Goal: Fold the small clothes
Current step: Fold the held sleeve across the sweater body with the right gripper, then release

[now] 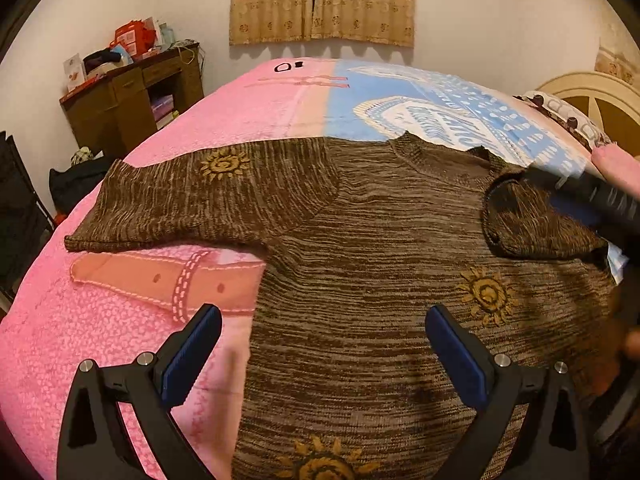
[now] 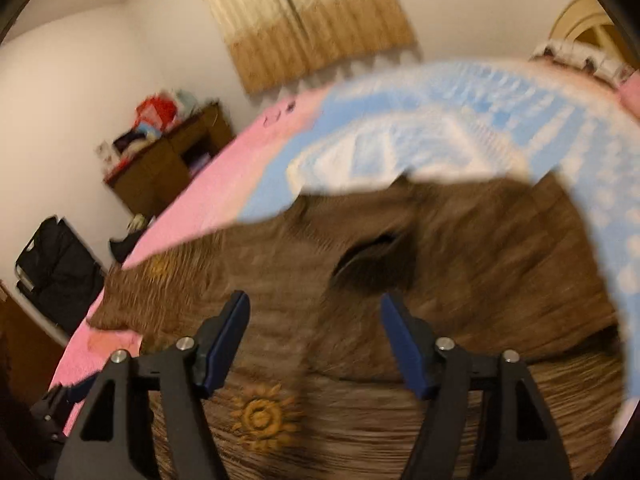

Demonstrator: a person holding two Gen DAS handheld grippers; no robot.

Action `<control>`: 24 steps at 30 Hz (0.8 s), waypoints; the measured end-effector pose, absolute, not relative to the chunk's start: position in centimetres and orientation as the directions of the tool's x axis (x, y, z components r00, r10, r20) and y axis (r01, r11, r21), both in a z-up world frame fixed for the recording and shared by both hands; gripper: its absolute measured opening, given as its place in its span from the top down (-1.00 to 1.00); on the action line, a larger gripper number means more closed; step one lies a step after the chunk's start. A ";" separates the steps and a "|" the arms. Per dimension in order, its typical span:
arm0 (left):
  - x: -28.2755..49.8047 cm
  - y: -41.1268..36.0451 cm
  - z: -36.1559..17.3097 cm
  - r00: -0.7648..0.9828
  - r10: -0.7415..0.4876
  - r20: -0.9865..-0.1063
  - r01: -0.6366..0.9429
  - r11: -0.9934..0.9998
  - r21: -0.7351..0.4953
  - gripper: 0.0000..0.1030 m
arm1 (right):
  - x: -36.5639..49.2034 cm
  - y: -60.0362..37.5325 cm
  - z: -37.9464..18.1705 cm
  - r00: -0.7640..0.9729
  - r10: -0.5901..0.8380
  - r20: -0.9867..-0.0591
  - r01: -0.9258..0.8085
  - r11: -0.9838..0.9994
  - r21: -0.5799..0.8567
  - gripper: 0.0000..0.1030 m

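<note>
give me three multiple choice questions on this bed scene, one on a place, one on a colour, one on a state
1. Where is the brown sweater?
A on the bed cover
B on the wooden desk
C on the floor

2. What colour are the sun motifs?
A white
B golden yellow
C blue

3. How is the left gripper?
A shut on the sweater
B shut on nothing
C open

A, it lies spread on the pink and blue cover.
B, the suns are golden.
C, its blue pads stand wide apart.

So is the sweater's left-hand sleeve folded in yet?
No, that sleeve lies stretched out flat on the pink blanket, away from the sweater body.
</note>
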State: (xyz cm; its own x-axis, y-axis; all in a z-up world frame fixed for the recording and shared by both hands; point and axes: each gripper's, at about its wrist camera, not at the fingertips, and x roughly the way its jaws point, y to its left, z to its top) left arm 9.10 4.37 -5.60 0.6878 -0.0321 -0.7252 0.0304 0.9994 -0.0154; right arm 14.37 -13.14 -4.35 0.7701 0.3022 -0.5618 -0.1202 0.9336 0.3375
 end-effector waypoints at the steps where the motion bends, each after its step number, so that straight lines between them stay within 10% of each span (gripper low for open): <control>1: 9.1 4.2 -5.6 0.688 -0.033 -0.725 0.032 0.999 -0.015 -0.97 | 14.6 -14.0 -3.9 0.782 0.270 -0.562 -0.087 0.940 0.331 -0.26; 10: 9.0 3.6 -5.7 0.683 -0.041 -0.729 0.048 0.999 -0.011 -0.97 | 19.1 -12.4 -6.0 0.684 0.193 -0.704 -0.012 0.967 0.255 -0.26; 14: 9.2 4.2 -5.9 0.690 -0.021 -0.724 0.041 0.999 0.010 -0.97 | 21.5 -10.9 -8.3 0.655 0.033 -0.755 0.096 0.987 0.126 0.75; 24: 10.0 4.3 -6.8 0.671 -0.029 -0.741 0.049 0.999 0.005 -0.97 | 25.9 -8.4 -7.6 0.643 0.186 -0.743 0.044 0.959 0.279 0.67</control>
State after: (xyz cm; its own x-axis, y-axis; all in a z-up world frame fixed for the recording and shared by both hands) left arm 9.99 4.31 -6.78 0.6707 -0.0289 -0.7412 0.0488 0.9988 0.0052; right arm 25.89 -8.43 -7.59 0.6427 0.1863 -0.7431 0.0442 0.9594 0.2787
